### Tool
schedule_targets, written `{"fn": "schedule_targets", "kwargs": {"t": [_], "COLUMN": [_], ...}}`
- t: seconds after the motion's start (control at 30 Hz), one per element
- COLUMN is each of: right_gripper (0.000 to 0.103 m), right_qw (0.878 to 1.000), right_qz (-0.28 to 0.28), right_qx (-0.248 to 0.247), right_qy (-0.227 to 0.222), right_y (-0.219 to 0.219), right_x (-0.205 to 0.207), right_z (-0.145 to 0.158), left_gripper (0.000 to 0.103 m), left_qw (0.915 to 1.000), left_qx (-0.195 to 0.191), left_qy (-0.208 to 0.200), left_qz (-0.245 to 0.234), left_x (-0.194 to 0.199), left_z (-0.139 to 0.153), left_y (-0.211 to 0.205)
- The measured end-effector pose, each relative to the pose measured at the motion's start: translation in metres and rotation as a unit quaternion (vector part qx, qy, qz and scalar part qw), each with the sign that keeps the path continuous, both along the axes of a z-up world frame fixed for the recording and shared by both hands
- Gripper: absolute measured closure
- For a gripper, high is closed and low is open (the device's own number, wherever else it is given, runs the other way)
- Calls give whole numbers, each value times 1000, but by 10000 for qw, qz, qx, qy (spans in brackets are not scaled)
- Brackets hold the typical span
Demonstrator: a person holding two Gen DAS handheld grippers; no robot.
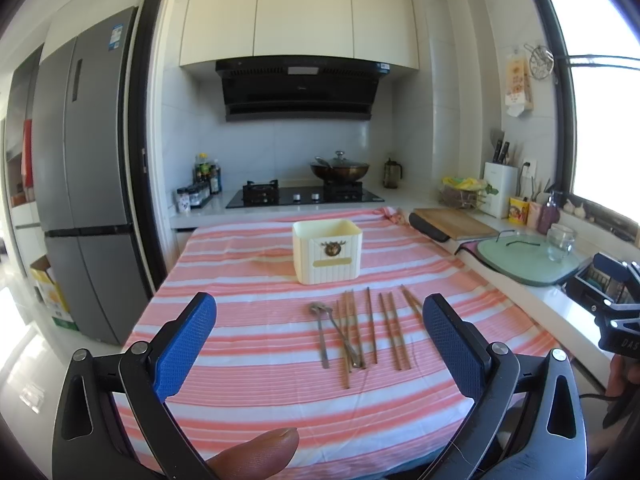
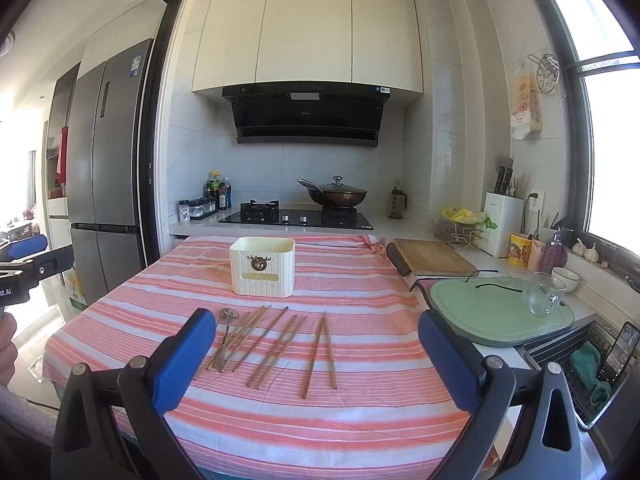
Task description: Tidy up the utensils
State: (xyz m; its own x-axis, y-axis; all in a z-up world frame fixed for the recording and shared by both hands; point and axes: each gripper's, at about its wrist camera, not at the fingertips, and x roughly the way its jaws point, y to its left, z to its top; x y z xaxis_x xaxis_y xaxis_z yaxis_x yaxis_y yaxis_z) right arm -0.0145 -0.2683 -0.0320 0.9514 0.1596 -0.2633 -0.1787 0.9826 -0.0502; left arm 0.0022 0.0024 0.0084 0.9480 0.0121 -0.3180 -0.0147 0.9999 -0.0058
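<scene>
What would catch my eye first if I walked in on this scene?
Probably the pink striped tablecloth filling the middle, with a row of wooden chopsticks and metal spoons lying loose on it. Behind them stands a cream utensil box, upright and open-topped. At the near edge of each view, big blue-padded fingers spread wide, holding nothing.

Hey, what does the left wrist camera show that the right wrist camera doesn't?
Only the left wrist view shows a thumb tip at the bottom edge, a clear view of two metal spoons, and the right gripper at its right edge. Only the right wrist view shows a wire dish rack holding a green cloth, a white bowl, and the left gripper at its left edge. Both show the cream ribbed utensil box, wooden chopsticks on the pink striped tablecloth, both grippers open.
</scene>
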Motion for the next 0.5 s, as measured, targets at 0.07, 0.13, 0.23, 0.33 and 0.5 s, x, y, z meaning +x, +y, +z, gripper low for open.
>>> {"fn": "schedule_targets", "kwargs": {"t": [0.07,0.13,0.23,0.33,0.5], "right_gripper": [0,0,0,0,0], "right_qw": [10000,10000,10000,10000,10000], "right_qz": [-2,-9,-20,-21,-21], "right_qx": [-5,-4,4,-3,6], "right_qy": [-2,-11,-14,-11,-21], "right_y": [0,0,-1,0,-2], "right_x": [0,0,0,0,0], "right_z": [0,0,-1,-2,-2], "left_gripper": [0,0,0,0,0], "left_qw": [10000,10000,10000,10000,10000], "left_qx": [0,-2,-2,-3,-4], "left_qy": [1,0,-1,-2,-3], "left_qz": [0,-3,-2,0,-1], "left_x": [0,0,0,0,0], "left_z": [0,0,0,0,-1], "left_y": [0,0,0,0,0]}}
